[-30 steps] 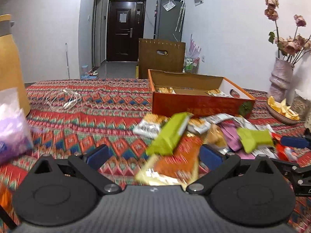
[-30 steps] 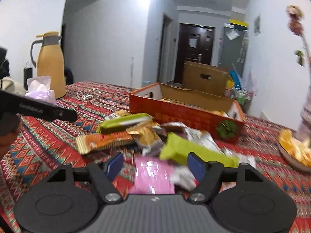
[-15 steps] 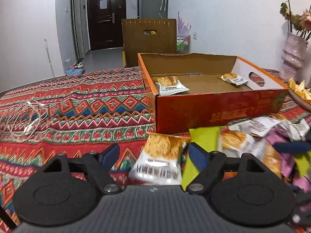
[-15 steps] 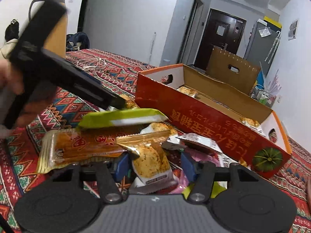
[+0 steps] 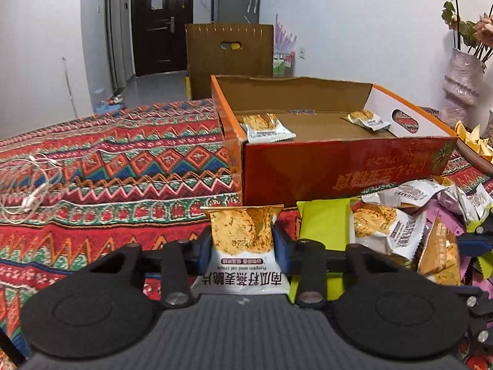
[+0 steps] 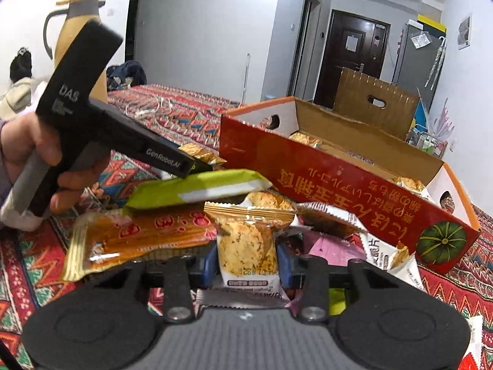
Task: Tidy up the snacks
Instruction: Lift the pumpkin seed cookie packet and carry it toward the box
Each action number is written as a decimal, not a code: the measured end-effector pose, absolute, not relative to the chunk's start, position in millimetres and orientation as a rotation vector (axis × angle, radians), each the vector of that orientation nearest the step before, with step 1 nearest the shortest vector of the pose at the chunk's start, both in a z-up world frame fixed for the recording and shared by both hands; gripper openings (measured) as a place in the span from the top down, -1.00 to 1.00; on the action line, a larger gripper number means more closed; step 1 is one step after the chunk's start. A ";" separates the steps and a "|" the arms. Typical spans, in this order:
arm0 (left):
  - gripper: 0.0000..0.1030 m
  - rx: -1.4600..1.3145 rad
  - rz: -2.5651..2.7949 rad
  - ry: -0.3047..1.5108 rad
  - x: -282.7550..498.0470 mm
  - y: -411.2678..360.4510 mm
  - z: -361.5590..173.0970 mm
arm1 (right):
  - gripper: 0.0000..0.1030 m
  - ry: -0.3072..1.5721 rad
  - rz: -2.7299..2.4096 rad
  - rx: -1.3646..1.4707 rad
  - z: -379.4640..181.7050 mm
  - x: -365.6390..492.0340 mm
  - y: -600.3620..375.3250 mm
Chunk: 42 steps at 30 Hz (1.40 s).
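1. Surroundings: orange box (image 5: pixel 339 166) at frame centre on the patterned surface (image 5: pixel 107 166), two packets inside; snack pile (image 5: pixel 416 225) at lower right, touching the box front; white cable (image 5: pixel 27 185) at far left; vase (image 5: pixel 462 83) at upper right.
2. Room: bare cloth left of the box; box interior mostly free.
3. Left claw (image 5: pixel 242 246): jaws closing, blue pads against a pumpkin-seed crisp packet (image 5: pixel 243 240), lower centre.
4. Right claw (image 6: pixel 246 260): jaws closing on a second crisp packet (image 6: pixel 246 246); green bar (image 6: pixel 197 189) and orange packet (image 6: pixel 138 234) just behind it.
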<state>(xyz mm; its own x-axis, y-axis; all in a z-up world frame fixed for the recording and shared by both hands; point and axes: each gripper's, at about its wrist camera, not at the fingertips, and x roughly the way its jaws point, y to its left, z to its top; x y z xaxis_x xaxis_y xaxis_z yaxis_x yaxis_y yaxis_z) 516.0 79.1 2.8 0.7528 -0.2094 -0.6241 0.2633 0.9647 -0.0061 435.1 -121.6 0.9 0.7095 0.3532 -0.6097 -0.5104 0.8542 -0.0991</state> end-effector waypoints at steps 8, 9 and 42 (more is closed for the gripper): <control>0.21 0.055 -0.216 0.578 455.1 87.6 51.6 | 0.24 0.529 0.481 -0.236 35.4 397.6 -127.2; 0.21 0.057 -0.220 0.561 442.6 87.3 57.9 | 0.24 0.522 0.480 -0.231 38.9 392.3 -128.5; 0.20 -0.030 -0.150 0.501 201.6 53.9 59.9 | 0.24 0.521 0.268 -0.025 50.4 195.3 -215.5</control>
